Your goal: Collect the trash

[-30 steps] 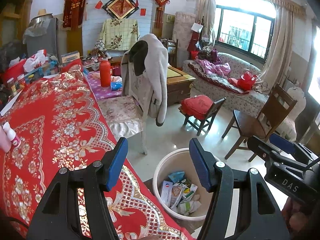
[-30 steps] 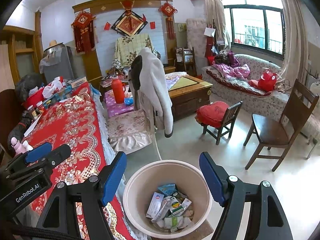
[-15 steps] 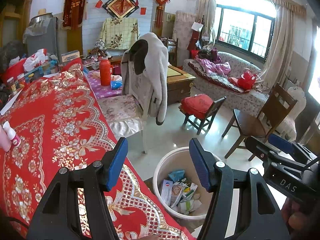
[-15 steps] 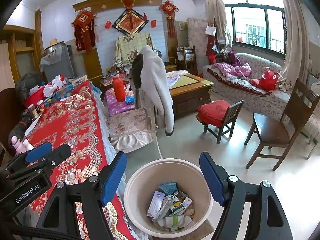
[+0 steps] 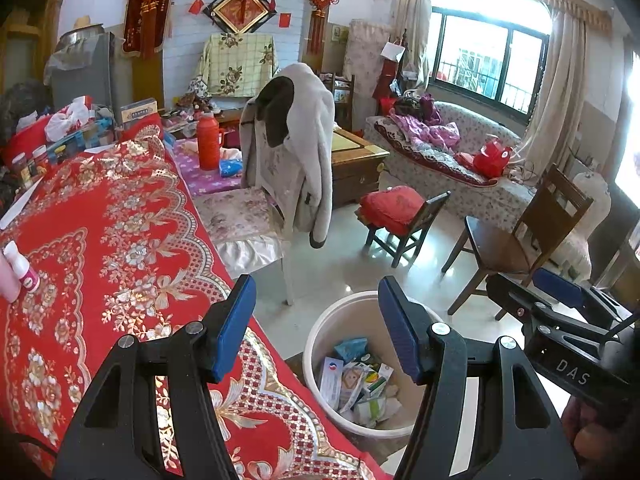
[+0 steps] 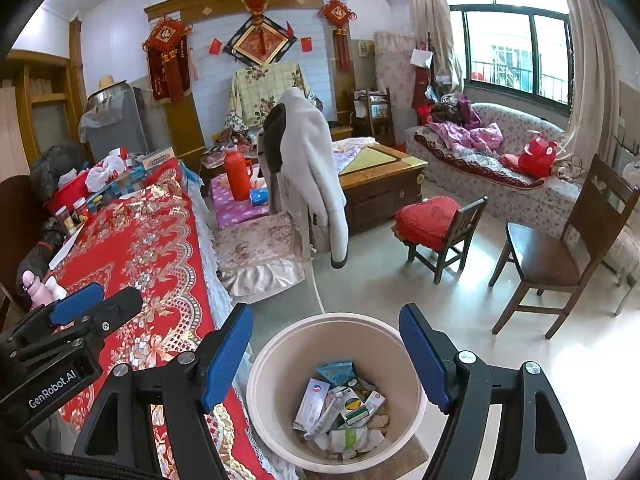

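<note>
A: Nearest in the left wrist view, the left gripper stands wide with nothing between its blue pads, low in the frame over the edge of the table under its red patterned cloth. What does the other camera add?

B: The right gripper is also wide and empty, bottom centre, and the cream bucket sits framed between its fingers on the floor, just beside the table. Here you look straight into it: the trash lies at the bottom, a heap of packets and small boxes (too jumbled to count).

A: In my view the bucket is half hidden behind the right finger, lower centre, so only part of the trash shows. But I see the right gripper at the lower right edge, with fingers of a hand below it.

B: And mine shows the left gripper at the lower left. One bucket, two grippers.

A: Farther out, three chairs: one draped with a grey coat at centre, a small chair carrying a red cushion, and a bare wooden chair to the right.

B: Beyond them, one red thermos left of centre, and one sofa under the window at upper right.
</note>
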